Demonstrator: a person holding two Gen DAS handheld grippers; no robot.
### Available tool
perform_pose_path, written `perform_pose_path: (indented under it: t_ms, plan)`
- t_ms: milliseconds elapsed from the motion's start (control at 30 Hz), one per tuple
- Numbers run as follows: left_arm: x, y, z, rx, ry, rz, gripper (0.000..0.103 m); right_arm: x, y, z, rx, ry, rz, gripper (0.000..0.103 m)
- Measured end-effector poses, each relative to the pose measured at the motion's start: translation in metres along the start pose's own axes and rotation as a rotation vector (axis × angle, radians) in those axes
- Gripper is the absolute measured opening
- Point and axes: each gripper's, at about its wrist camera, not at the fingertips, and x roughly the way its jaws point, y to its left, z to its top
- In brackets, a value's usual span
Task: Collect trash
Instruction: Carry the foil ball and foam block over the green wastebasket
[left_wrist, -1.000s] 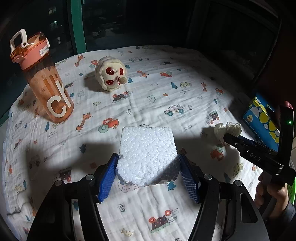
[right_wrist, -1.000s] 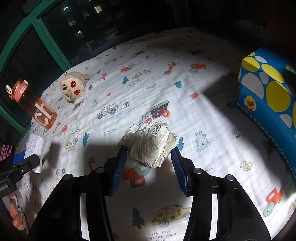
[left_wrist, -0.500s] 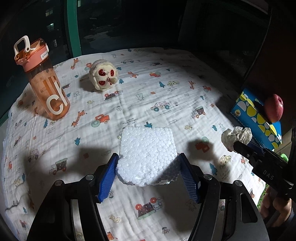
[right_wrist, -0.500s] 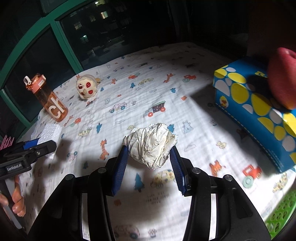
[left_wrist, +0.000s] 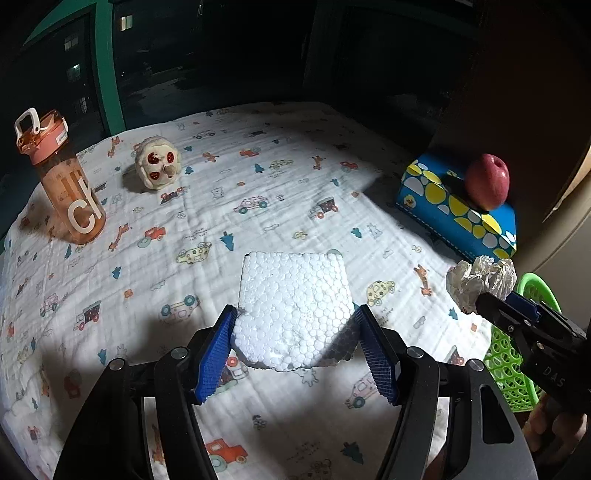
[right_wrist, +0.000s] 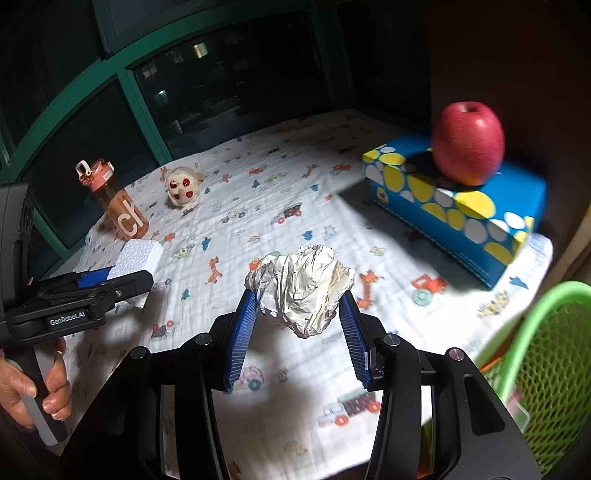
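Left wrist: my left gripper, pads clamped on the styrofoam chunk, has carried it clear of the printed cloth toward the green basket, newly in view.

Right wrist: my right gripper pinches the crumpled paper ball, now lifted beside the basket, ready for dropping.

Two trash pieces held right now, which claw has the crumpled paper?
The right claw holds the crumpled paper ball. The left claw holds the foam block, white and beaded.
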Motion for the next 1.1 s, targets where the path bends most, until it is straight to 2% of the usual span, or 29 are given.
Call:
perform_pose_path:
  t_ms: [600, 1100]
  plan:
    - [-0.015, -0.083, -0.025, 0.101, 0.004, -0.113, 0.063, -0.082, -0.041, -0.039, 0.076, -0.070, -0.070, 0.047]
    - [-0.023, -0.145, -0.026, 0.190, -0.003, -0.186, 0.063, -0.136, -0.083, -0.064, 0.150, -0.117, -0.159, 0.047]
